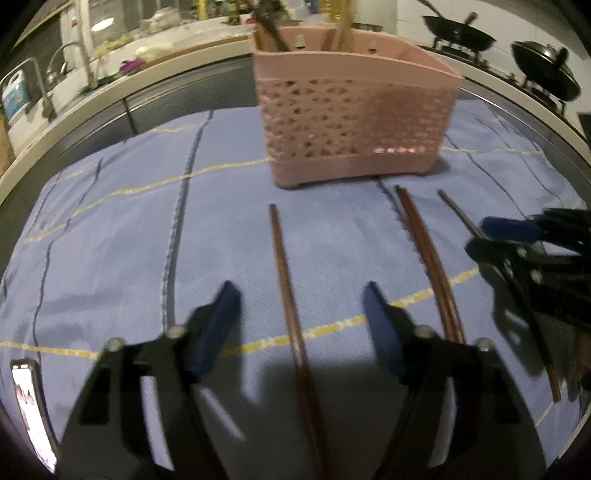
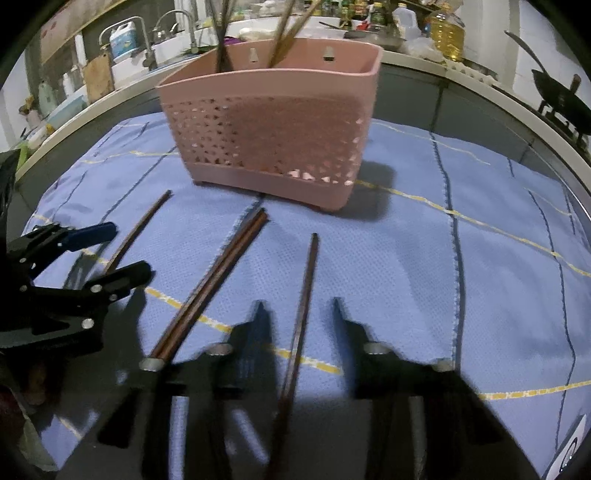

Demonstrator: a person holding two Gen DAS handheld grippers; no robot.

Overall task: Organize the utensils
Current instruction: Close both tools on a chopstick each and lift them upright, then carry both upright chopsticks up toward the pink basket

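A pink perforated utensil basket [image 1: 354, 114] [image 2: 273, 129] stands on the blue cloth with several chopsticks upright in it. Brown chopsticks lie on the cloth in front of it. In the left wrist view one chopstick [image 1: 291, 314] lies between the fingers of my open left gripper [image 1: 301, 325]; a pair [image 1: 432, 266] lies to its right, and another [image 1: 461, 218] runs under my right gripper [image 1: 495, 236]. In the right wrist view my open right gripper [image 2: 297, 325] straddles a single chopstick [image 2: 303, 314]; the pair [image 2: 214, 284] and my left gripper [image 2: 125, 251] are to its left.
The blue checked cloth [image 1: 110, 229] covers the table. Behind it is a counter with a sink and taps [image 2: 147, 40], bottles [image 2: 447, 29] and black woks [image 1: 458, 33] on a stove. A phone [image 1: 29, 406] lies at the lower left.
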